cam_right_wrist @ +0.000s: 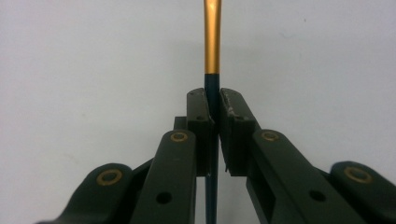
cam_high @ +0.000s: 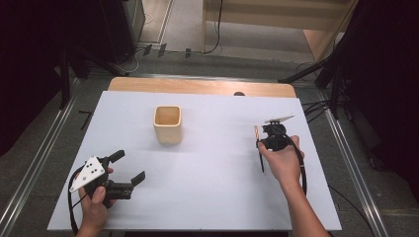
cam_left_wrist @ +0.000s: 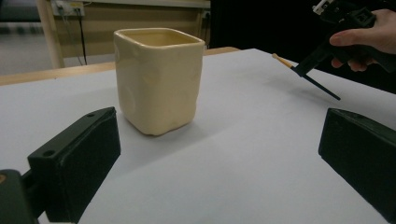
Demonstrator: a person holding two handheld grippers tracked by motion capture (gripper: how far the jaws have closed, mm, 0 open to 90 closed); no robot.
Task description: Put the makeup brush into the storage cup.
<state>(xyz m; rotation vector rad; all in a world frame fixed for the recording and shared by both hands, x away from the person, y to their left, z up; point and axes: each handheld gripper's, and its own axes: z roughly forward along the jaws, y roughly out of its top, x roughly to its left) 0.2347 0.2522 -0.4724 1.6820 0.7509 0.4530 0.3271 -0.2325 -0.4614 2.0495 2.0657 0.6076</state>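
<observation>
Both right fingers (cam_right_wrist: 197, 109) clench a thin brush (cam_high: 260, 154), its long axis pointing away from the person, the cup (cam_high: 168, 124) well off to its left, nearer the left gripper (cam_high: 129, 167), whose fingers are spread empty.

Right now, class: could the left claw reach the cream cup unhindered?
Probably yes: the left claw stands open, facing the cream cup, with bare white table between them.

You have one cream-coloured, square-sided ceramic cup (cam_high: 168, 124) standing on one white table sheet (cam_high: 212, 197). To the right of that cup you hold one thin dark brush with a gold-orange metal ferrule (cam_right_wrist: 212, 42). You work with two black two-jaw grippers: one left gripper (cam_high: 129, 169) in front of the cup, one right gripper (cam_high: 260, 143) well to its right.
</observation>
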